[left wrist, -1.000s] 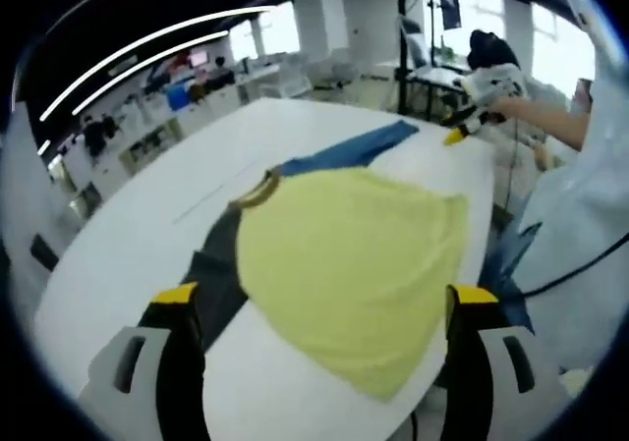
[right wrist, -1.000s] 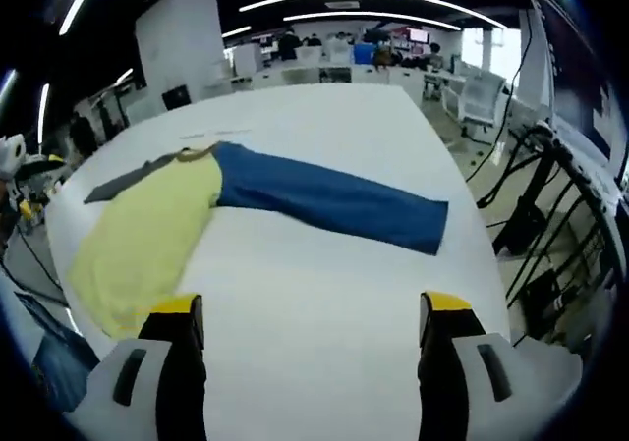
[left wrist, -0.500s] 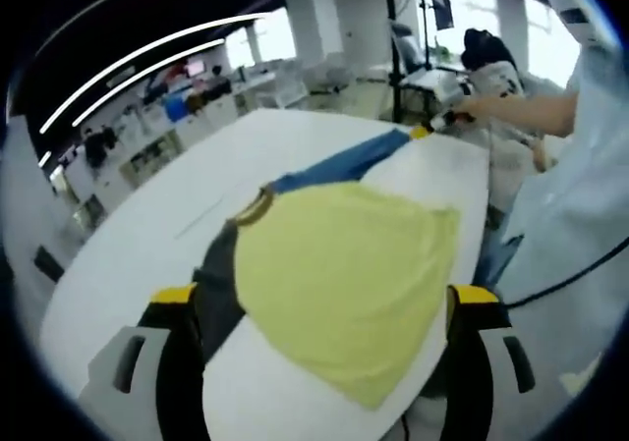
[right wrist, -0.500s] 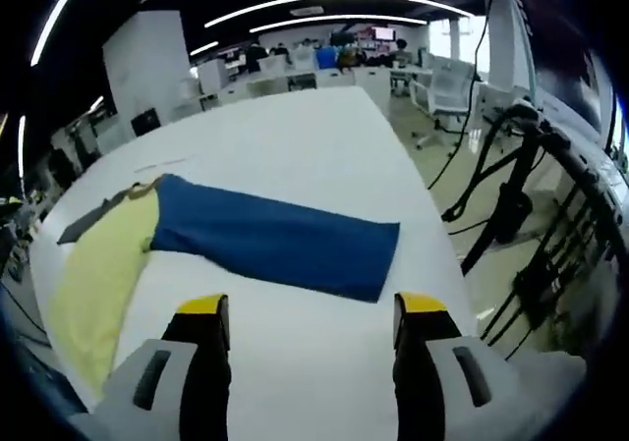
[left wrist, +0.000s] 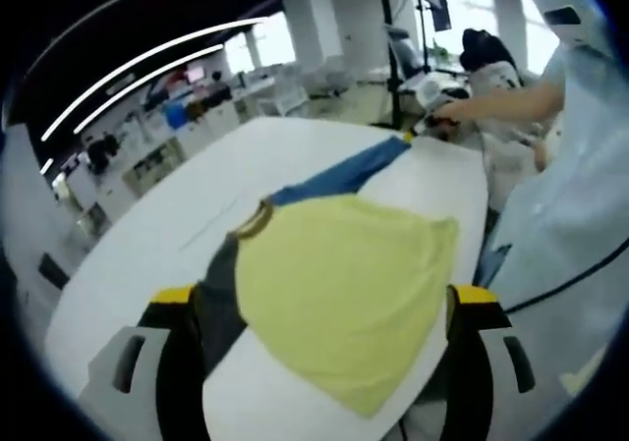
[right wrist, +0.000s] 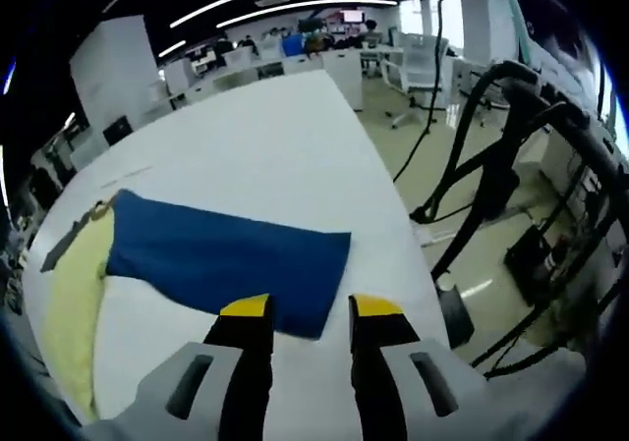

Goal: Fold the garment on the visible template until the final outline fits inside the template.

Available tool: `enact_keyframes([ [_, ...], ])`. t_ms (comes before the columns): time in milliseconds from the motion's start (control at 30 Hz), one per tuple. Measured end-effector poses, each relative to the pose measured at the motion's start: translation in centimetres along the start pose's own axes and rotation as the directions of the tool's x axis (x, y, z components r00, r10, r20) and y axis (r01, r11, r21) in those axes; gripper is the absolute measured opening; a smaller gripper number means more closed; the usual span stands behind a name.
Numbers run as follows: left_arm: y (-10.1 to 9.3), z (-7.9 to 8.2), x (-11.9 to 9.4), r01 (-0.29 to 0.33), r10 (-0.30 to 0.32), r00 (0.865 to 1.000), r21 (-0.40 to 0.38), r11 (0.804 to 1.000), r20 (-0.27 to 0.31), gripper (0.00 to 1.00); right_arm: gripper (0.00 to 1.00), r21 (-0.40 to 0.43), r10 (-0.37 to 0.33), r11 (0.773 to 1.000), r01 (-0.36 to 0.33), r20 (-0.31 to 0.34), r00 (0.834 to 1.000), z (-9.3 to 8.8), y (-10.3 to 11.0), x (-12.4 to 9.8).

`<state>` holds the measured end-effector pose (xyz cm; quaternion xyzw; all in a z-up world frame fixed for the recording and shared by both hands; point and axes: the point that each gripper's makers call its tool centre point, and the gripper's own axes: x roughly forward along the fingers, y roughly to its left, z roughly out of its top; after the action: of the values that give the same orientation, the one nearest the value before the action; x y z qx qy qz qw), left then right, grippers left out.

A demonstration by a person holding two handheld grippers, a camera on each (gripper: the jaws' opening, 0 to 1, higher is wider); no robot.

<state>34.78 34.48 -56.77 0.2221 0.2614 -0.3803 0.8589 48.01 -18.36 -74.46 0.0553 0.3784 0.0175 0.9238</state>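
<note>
1. Your left gripper view looks from the yellow end of the garment (left wrist: 344, 274) along the white bench (left wrist: 147, 254), toward the right hand-held gripper (left wrist: 432, 129) at the far blue end.
2. Your right gripper view sits low and close over the blue end (right wrist: 226, 259), facing across the bench (right wrist: 246, 137).
3. Both views share the garment and the bench.

Garment (left wrist: 344, 284): soft matt cloth, yellow/blue/dark panels. Table (right wrist: 256, 146): smooth white, slight sheen. Gripper (right wrist: 310, 308) tips: matt plastic, yellow caps.
</note>
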Motion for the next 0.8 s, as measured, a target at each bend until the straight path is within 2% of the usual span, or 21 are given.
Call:
enact_keyframes([
  [233, -0.2, 0.2, -0.1, -0.008, 0.008, 1.0, -0.005, 1.0, -0.006, 0.99, 0.28, -0.02, -0.019, 1.0, 0.018, -0.048, 0.999, 0.5, -1.8, 2.4],
  [267, -0.2, 0.2, -0.1, -0.009, 0.009, 1.0, -0.009, 1.0, -0.007, 0.99, 0.27, -0.065, -0.026, 0.998, 0.025, -0.013, 1.0, 1.5, -2.2, 2.6],
  [300, -0.2, 0.2, -0.2, -0.011, 0.011, 1.0, -0.01, 1.0, -0.006, 0.99, 0.26, -0.058, -0.042, 0.998, 0.039, -0.044, 0.998, 1.3, -2.4, 2.7],
  [433, 0.0, 0.1, -0.3, -0.023, 0.023, 1.0, -0.022, 0.999, -0.009, 0.99, 0.2, -0.126, -0.07, 0.99, 0.06, -0.075, 0.995, 1.4, -3.0, 2.9],
  [467, 0.0, 0.1, -0.3, -0.025, 0.025, 1.0, -0.024, 0.999, -0.01, 0.99, 0.2, -0.136, -0.062, 0.989, 0.051, -0.077, 0.995, 1.4, -2.8, 2.9],
  [500, 0.0, 0.1, -0.3, -0.027, 0.027, 1.0, -0.029, 0.999, -0.012, 0.98, 0.2, -0.112, -0.062, 0.992, 0.051, -0.094, 0.994, 1.4, -2.9, 2.9],
  [567, 0.0, 0.0, -0.3, -0.032, 0.031, 0.999, -0.029, 0.999, -0.015, 0.97, 0.2, -0.154, -0.058, 0.987, 0.039, -0.122, 0.991, 1.4, -3.0, 3.1],
  [633, 0.1, -0.1, -0.3, -0.036, 0.035, 0.999, -0.035, 0.999, -0.023, 0.97, 0.2, -0.16, -0.06, 0.986, 0.037, -0.143, 0.988, 1.3, -2.7, 2.9],
  [800, 0.0, 0.0, -0.3, -0.032, 0.031, 0.999, -0.034, 0.999, -0.02, 0.98, 0.16, -0.161, -0.049, 0.987, 0.022, -0.166, 0.985, 1.1, -2.8, 3.2],
])
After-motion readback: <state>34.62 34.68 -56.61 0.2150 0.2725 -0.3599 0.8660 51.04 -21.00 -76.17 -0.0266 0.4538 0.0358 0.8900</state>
